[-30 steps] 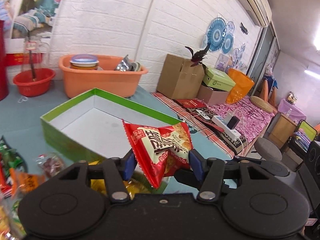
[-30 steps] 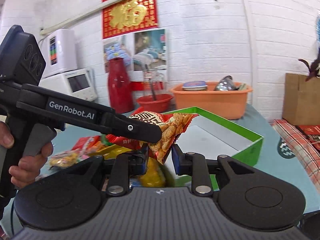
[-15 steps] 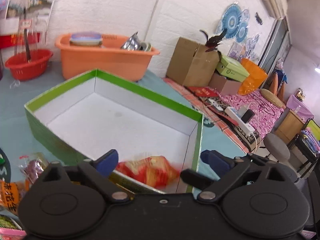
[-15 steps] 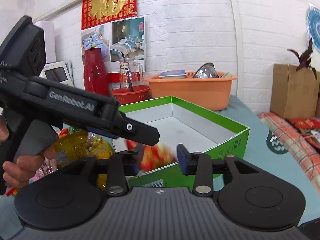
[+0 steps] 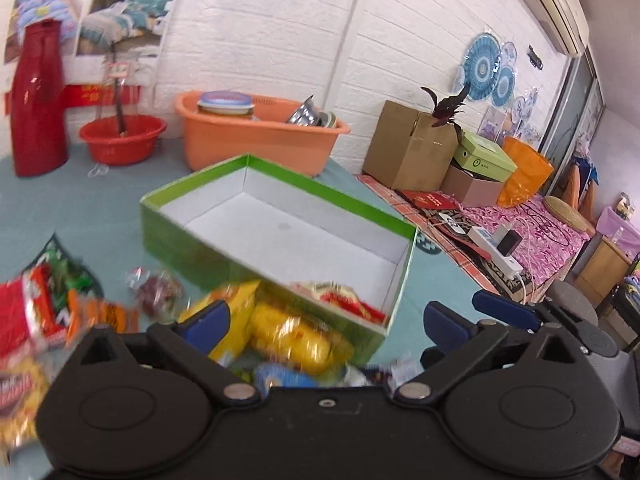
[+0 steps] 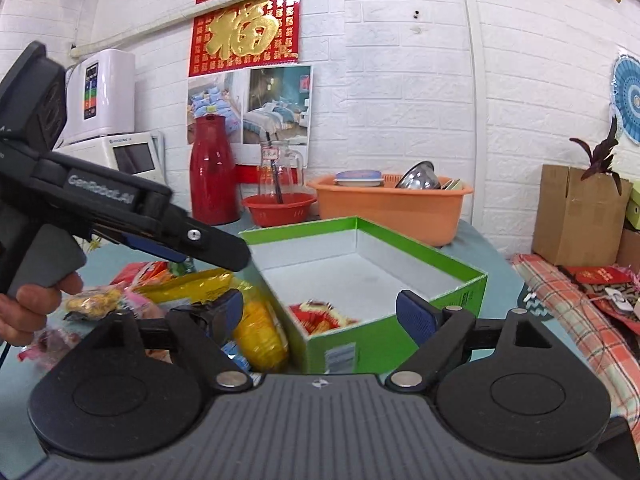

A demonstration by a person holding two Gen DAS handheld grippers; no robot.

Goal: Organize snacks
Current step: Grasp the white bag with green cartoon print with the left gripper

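Barely begun: one red snack packet point(image 6: 320, 316) inside the green box point(image 6: 400, 336), near corner. Left gripper point(image 5: 326, 318) and right gripper point(image 6: 320, 312) both spread wide, empty. Heaped snacks point(image 5: 292, 332) beside the box, unsorted.

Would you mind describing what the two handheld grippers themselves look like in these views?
Both are matte black plastic. The right gripper has a ribbed grey-black body, two round discs, silver pivot screws and blue pads on angular fingers. The left gripper shares that build; seen from the right wrist, it has a pistol-style grey handle and white "GenRobot.AI" lettering. No cables or sleeves are clearly visible.
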